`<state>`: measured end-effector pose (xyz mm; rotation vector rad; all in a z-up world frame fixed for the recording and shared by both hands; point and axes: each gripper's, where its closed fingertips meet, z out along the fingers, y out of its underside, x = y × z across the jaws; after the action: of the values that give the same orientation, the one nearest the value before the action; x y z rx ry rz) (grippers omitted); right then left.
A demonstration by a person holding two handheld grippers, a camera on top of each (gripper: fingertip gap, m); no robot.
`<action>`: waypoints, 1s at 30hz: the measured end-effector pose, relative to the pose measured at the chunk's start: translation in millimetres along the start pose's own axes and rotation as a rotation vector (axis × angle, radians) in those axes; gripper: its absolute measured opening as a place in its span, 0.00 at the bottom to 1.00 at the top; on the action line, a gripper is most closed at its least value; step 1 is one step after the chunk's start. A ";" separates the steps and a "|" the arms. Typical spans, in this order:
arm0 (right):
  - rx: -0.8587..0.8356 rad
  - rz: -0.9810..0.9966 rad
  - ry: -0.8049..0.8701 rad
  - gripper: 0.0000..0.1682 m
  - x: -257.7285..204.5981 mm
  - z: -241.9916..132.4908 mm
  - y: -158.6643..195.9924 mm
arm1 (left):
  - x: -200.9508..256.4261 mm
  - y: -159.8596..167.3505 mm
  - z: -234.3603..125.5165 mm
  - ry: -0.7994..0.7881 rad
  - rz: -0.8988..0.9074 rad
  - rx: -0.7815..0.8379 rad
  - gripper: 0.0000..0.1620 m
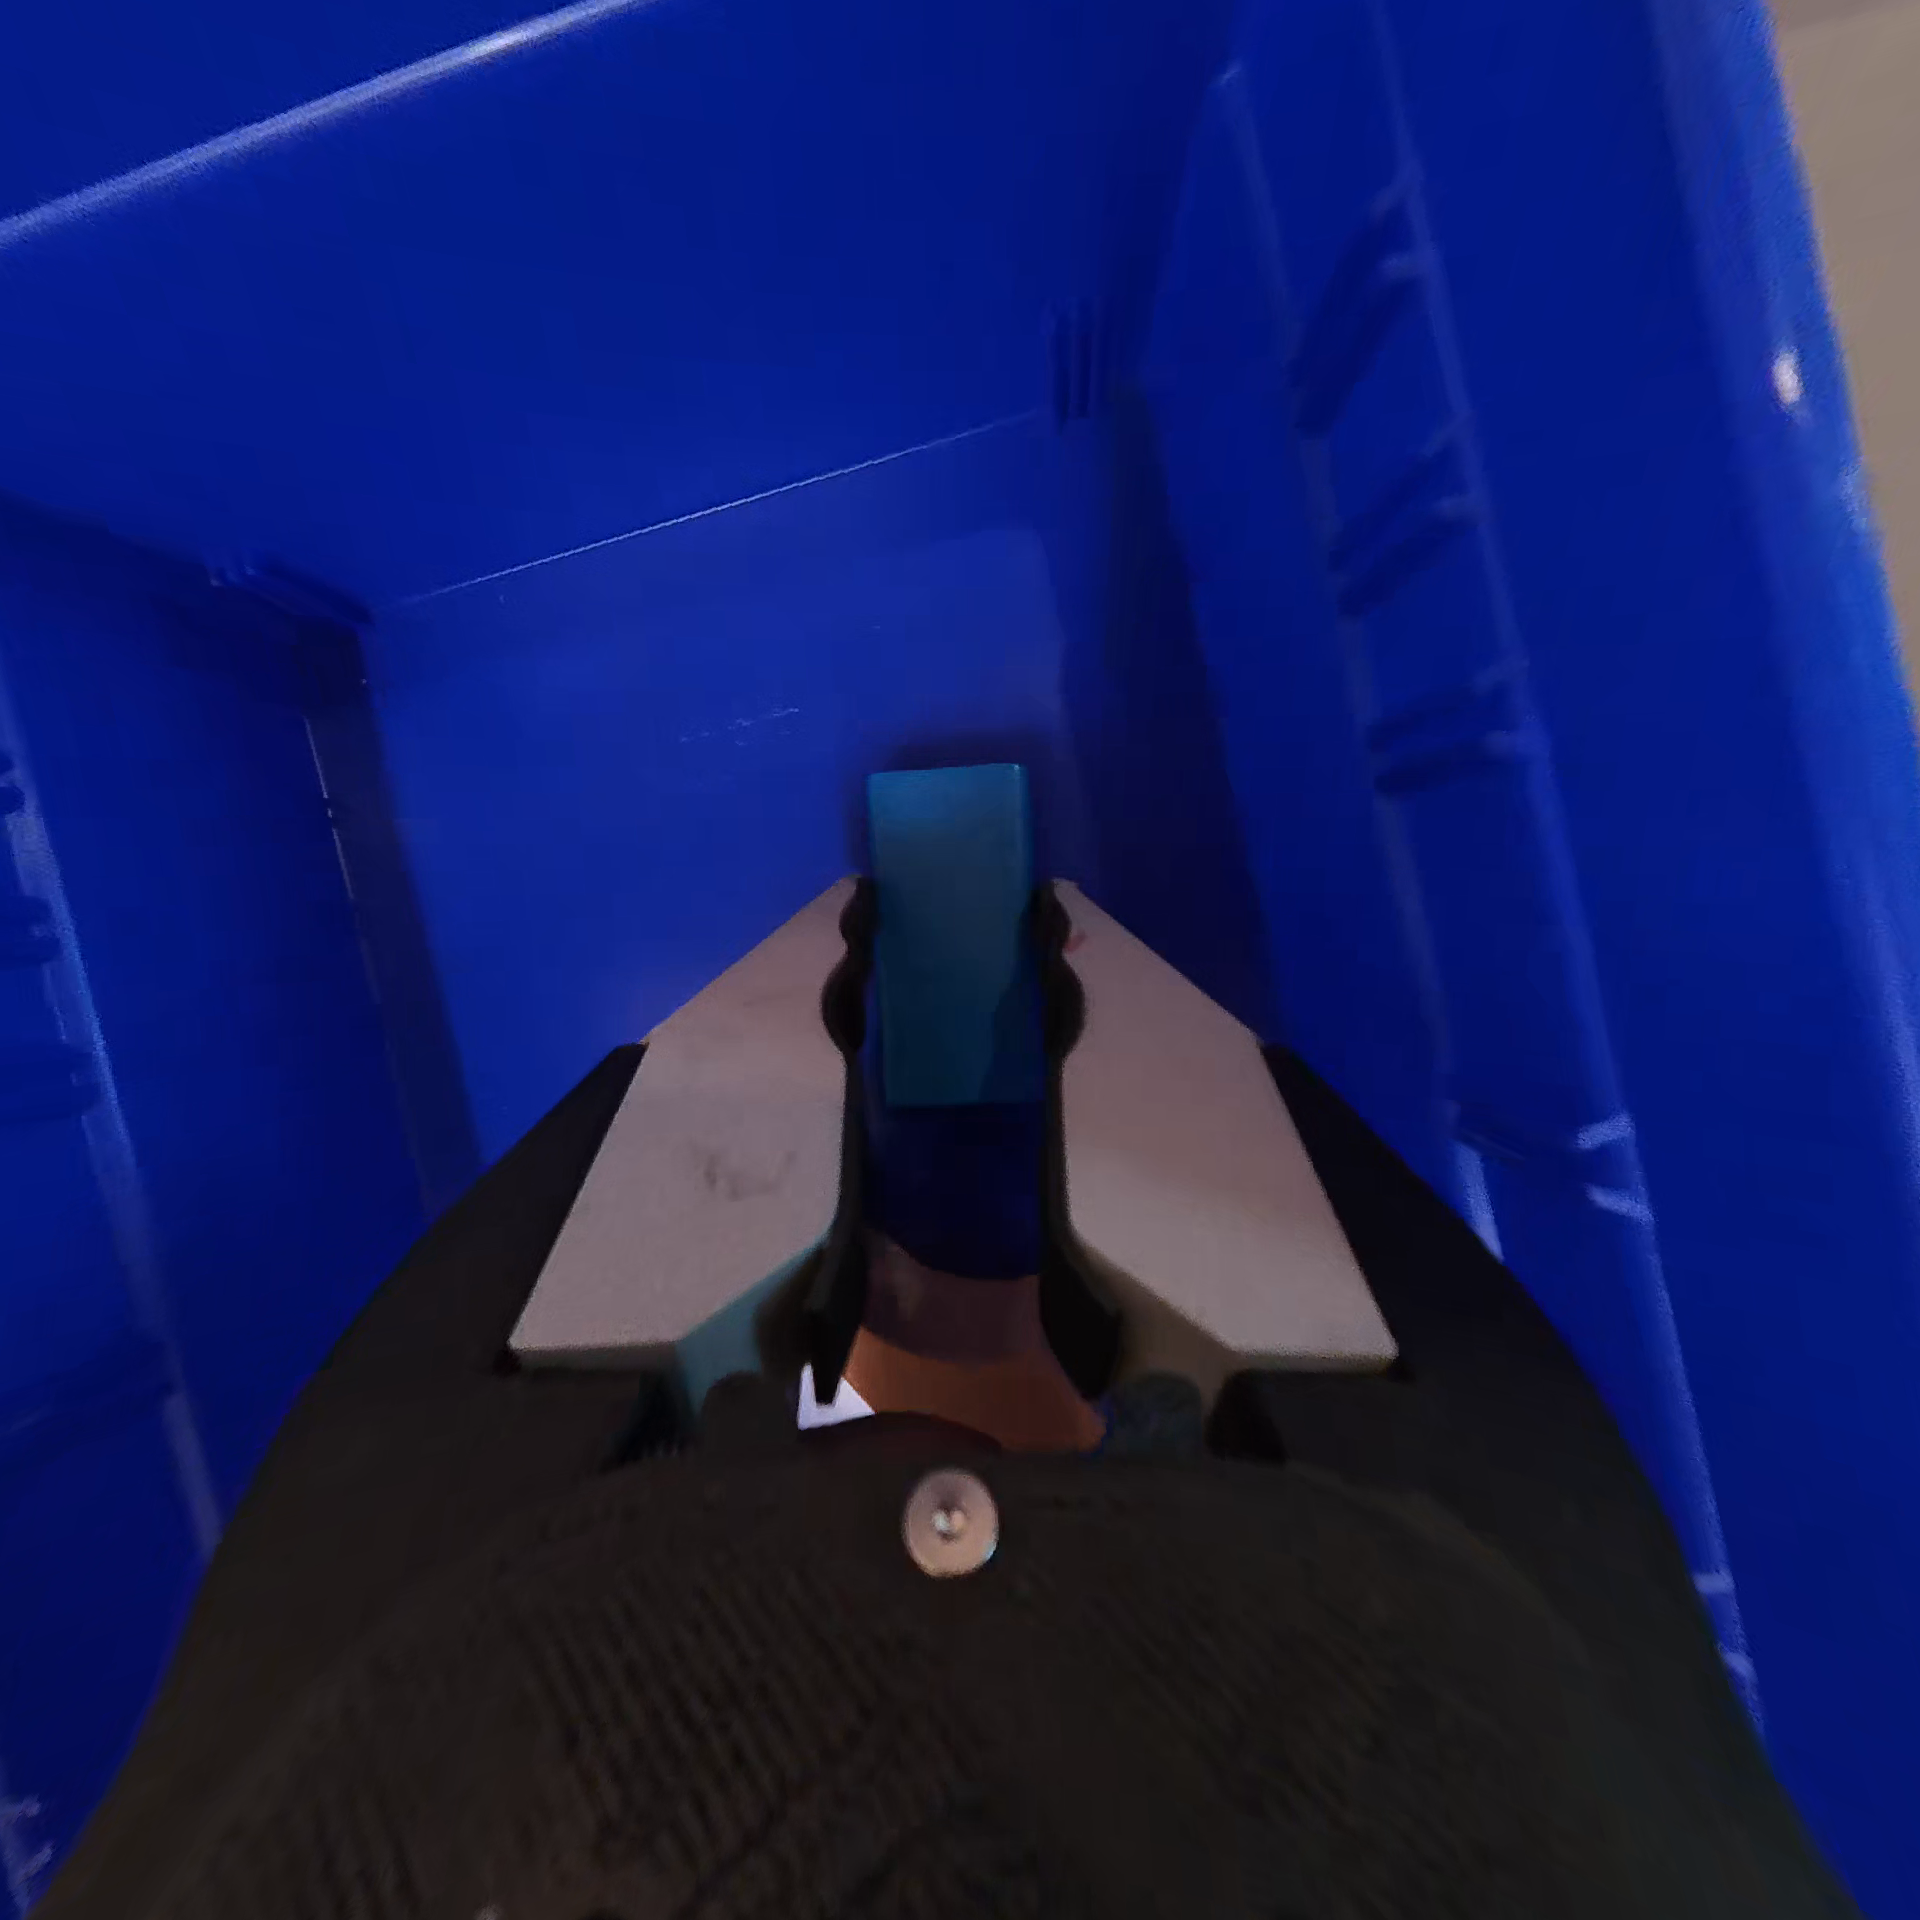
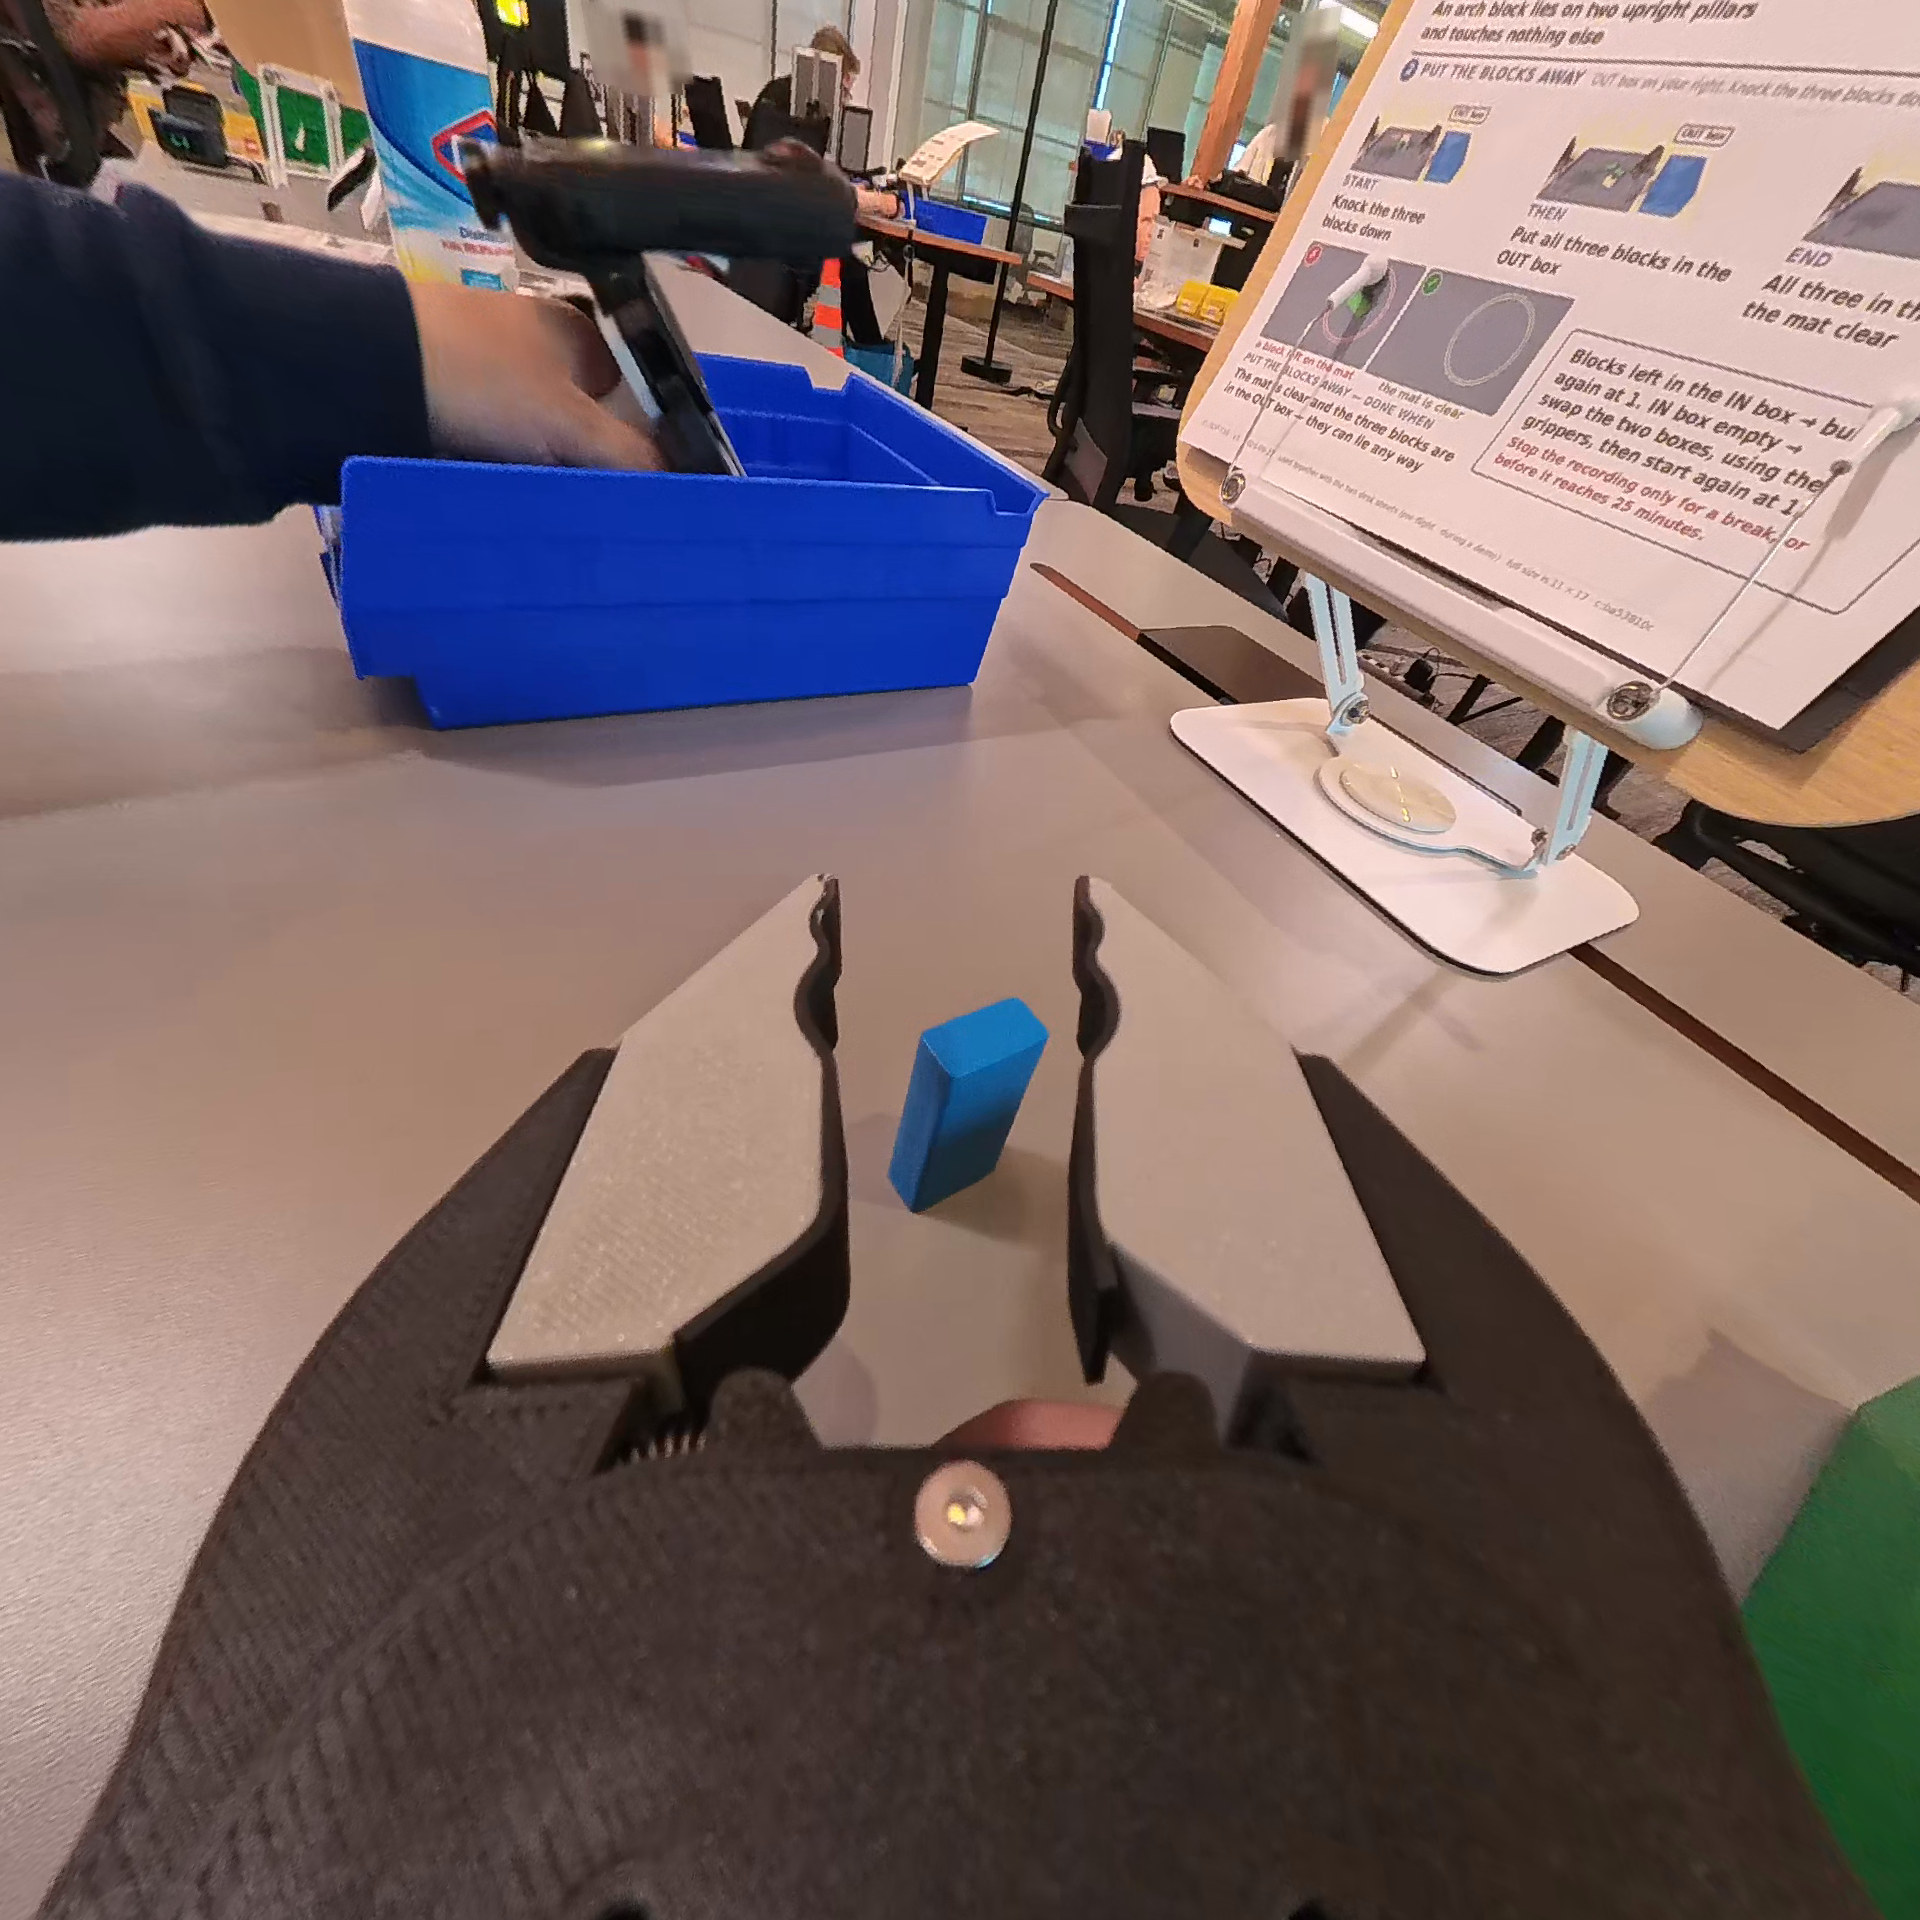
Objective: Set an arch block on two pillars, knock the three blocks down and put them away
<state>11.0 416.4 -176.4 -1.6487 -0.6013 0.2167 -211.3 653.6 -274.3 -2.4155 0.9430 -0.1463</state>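
Left tool (image 1: 951,894) gripped a teal block (image 1: 948,935) inside the bin (image 1: 665,343); right tool (image 2: 954,894) (jaws wide) straddled a blue block (image 2: 966,1107) on the worktop (image 2: 312,987)

SITE: open-plan lab/office hall | EVIDENCE: rows of desks (image 2: 935,244), monitors (image 2: 857,135), seated people (image 2: 805,78), large windows (image 2: 1039,94), instruction sheet (image 2: 1621,312) on stand (image 2: 1403,821), grey table (image 2: 312,987)

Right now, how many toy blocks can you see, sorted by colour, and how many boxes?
Blue blocks: 2, one in the left gripper inside the blue box, held block, and one lying on the table
Green blocks: 1, at the frame edge
Blue boxes: 1
Total: 4
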 end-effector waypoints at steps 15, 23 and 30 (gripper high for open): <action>0.266 0.195 -0.265 0.22 -26.3 -28.6 -53.2 | 234.2 -16.8 -209.6 0.731 0.600 0.889 0.17; 0.220 0.258 -0.420 0.16 -46.9 -26.9 -48.0 | 301.3 -4.5 -180.7 0.892 0.606 0.905 0.18; 0.184 0.211 -0.422 0.13 -58.4 -18.3 -43.3 | 309.1 4.4 -168.0 0.944 0.604 0.859 0.17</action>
<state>-40.9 374.0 -142.9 -1.4933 -0.6982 0.7660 -30.2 373.6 -161.9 -1.1393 1.5276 -1.2351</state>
